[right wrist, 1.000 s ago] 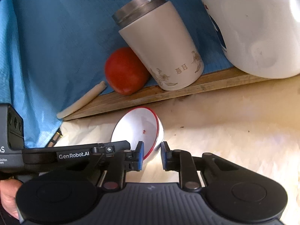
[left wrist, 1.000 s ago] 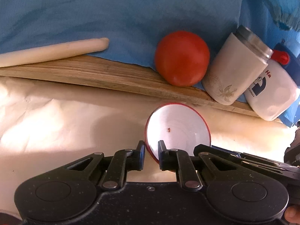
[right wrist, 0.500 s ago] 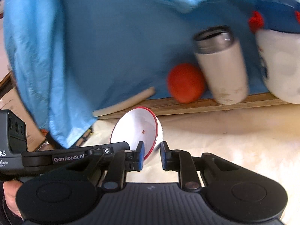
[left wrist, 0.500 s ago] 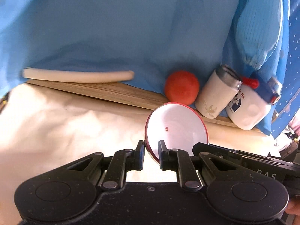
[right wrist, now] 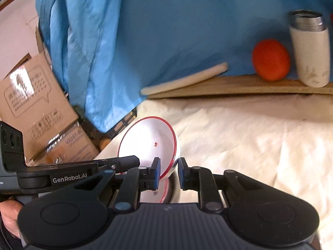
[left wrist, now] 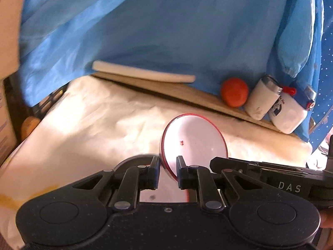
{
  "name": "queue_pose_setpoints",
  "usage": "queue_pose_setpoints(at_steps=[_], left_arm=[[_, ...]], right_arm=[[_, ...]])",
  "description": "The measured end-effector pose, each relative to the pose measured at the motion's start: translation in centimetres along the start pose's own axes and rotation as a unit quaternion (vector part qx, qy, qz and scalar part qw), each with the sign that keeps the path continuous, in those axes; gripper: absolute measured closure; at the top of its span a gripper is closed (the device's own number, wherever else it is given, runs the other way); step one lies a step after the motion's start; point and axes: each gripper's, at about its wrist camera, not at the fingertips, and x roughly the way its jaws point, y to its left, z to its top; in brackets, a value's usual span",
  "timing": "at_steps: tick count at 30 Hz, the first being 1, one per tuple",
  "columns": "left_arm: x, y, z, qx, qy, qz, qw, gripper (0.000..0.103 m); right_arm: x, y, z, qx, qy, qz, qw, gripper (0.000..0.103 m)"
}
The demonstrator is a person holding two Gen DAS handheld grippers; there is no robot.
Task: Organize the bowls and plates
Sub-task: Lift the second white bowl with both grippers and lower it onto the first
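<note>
A white bowl with a red rim [left wrist: 193, 141] [right wrist: 145, 143] hangs tilted above the cream-covered table, its inside facing the cameras. My left gripper [left wrist: 168, 170] is shut on the bowl's left rim. My right gripper [right wrist: 169, 173] is shut on the opposite rim. Each gripper's black body shows in the other's view, the right one [left wrist: 260, 169] and the left one [right wrist: 83, 171]. The bowl's lower edge is hidden behind the fingers.
On a wooden board [left wrist: 187, 92] at the back lie a white stick [left wrist: 143, 73], a red ball [left wrist: 234, 91], a white tumbler [right wrist: 310, 50] and a white jug [left wrist: 288, 112]. Blue cloth [right wrist: 166, 31] hangs behind. Cardboard boxes [right wrist: 37, 108] stand off the table's left edge.
Both grippers have drawn back and up from the board with the bowl still gripped; the ball, tumbler and jug now look smaller and farther, and the table's left edge and boxes have come into view.
</note>
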Motion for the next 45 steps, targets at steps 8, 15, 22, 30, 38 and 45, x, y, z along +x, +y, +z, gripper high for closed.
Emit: queue_pose_setpoints(at_steps=[8,15,22,30,38,45], left_arm=[[-0.5,1.9,-1.5,-0.016,0.004,0.0,0.9999,0.086],[-0.6,2.7,-2.0,-0.019,0.008,-0.001,0.9998,0.086],[-0.1,3.3,-2.6,-0.02,0.023,0.0,0.9995,0.086],[-0.1,3.5,-2.8,-0.019,0.03,0.0,0.9994,0.086],[-0.3,3.5,-3.0,-0.002,0.031,0.005,0.9995,0.086],[-0.2,2.6,-3.1,0.038,0.032,0.026,0.9984,0.086]], right_arm=[[1.0,1.3,-1.2,-0.014,0.016,-0.005,1.0,0.083],[1.8,2.1,-1.7,-0.021,0.027,-0.011,0.999,0.083],[2.3,2.4,-2.0,-0.025,0.039,-0.017,0.999,0.083],[2.5,2.6,-2.4,-0.03,0.048,-0.017,0.998,0.083],[2.8,2.6,-3.0,-0.035,0.06,-0.017,0.997,0.083],[2.8,3.0,-3.0,-0.047,0.067,-0.026,0.996,0.083]])
